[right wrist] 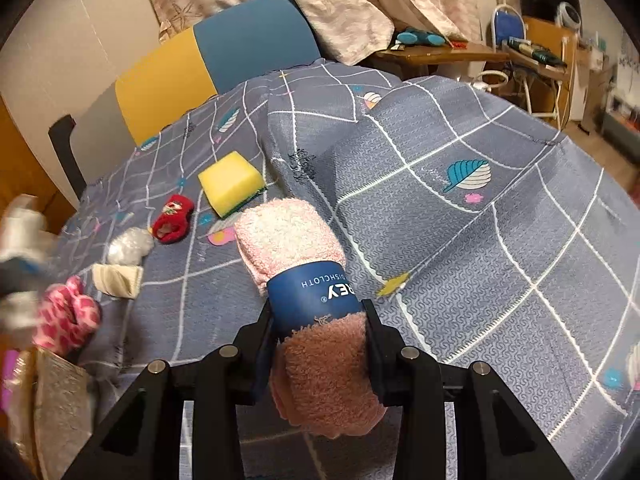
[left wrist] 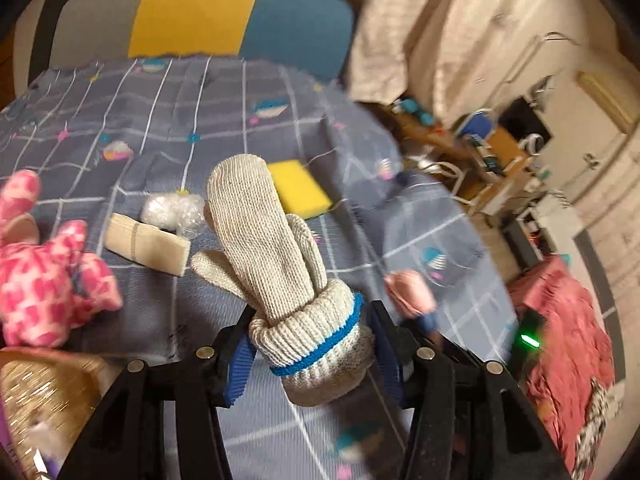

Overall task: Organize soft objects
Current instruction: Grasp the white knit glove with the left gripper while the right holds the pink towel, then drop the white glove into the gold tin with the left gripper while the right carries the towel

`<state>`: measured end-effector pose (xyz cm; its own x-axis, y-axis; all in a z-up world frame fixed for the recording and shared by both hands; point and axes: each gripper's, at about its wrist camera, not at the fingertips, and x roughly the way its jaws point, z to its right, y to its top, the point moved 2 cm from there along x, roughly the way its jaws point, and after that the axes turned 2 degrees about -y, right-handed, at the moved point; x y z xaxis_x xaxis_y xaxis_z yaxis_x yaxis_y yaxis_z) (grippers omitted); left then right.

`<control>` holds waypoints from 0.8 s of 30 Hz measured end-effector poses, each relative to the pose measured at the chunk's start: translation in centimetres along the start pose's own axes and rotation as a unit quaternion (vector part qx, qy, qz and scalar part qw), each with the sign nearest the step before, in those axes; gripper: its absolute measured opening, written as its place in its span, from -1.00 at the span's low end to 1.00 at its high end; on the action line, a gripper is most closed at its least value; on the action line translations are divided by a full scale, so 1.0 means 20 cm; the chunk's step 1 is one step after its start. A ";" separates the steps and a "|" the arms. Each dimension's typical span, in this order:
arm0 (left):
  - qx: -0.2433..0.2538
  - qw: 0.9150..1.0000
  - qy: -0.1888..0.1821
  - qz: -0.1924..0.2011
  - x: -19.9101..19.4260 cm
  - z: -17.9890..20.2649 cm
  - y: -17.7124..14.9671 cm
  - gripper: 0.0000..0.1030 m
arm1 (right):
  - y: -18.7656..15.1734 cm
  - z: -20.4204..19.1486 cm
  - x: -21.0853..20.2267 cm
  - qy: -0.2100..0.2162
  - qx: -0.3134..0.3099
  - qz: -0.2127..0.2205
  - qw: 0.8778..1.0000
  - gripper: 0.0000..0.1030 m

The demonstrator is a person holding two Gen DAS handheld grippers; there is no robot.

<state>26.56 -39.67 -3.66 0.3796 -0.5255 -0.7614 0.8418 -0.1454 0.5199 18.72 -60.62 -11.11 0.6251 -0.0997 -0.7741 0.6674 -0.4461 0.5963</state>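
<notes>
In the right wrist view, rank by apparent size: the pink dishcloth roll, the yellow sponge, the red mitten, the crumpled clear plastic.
1. pink dishcloth roll, though it sits closest to the camera, which inflates it.
2. yellow sponge.
3. red mitten and crumpled clear plastic: these look about alike, so no ranking between them.

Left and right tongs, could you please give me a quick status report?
Left tongs shut on knit glove, lifted. Right tongs shut on rolled pink dishcloth. Yellow sponge, red mitten, pink plush loose on bedspread. Nothing blocking.
</notes>
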 end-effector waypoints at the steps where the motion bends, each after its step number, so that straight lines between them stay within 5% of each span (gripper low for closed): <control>1: 0.007 1.000 -0.011 0.007 -0.09 0.00 -0.03 0.04 | -0.01 -0.01 0.00 -0.003 -0.004 0.002 1.000 -0.23; 5: 0.014 0.999 -0.040 0.023 -0.33 -0.06 -0.07 0.04 | -0.05 -0.05 -0.03 -0.015 -0.020 0.014 1.000 -0.23; 15: 0.025 0.997 -0.043 0.059 -0.82 -0.37 -0.27 0.04 | -0.24 -0.23 -0.20 0.008 -0.010 0.014 1.000 -0.23; 24: -0.025 0.997 -0.043 0.066 -1.09 -0.81 -0.49 0.05 | -0.36 -0.57 -0.49 0.043 -0.056 0.040 0.997 -0.23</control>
<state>16.21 -13.20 1.64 0.4556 -0.6070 -0.6512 0.8061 -0.0289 0.5910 12.49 -46.24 -5.46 0.7073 -0.0523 -0.7049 0.6520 -0.3372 0.6792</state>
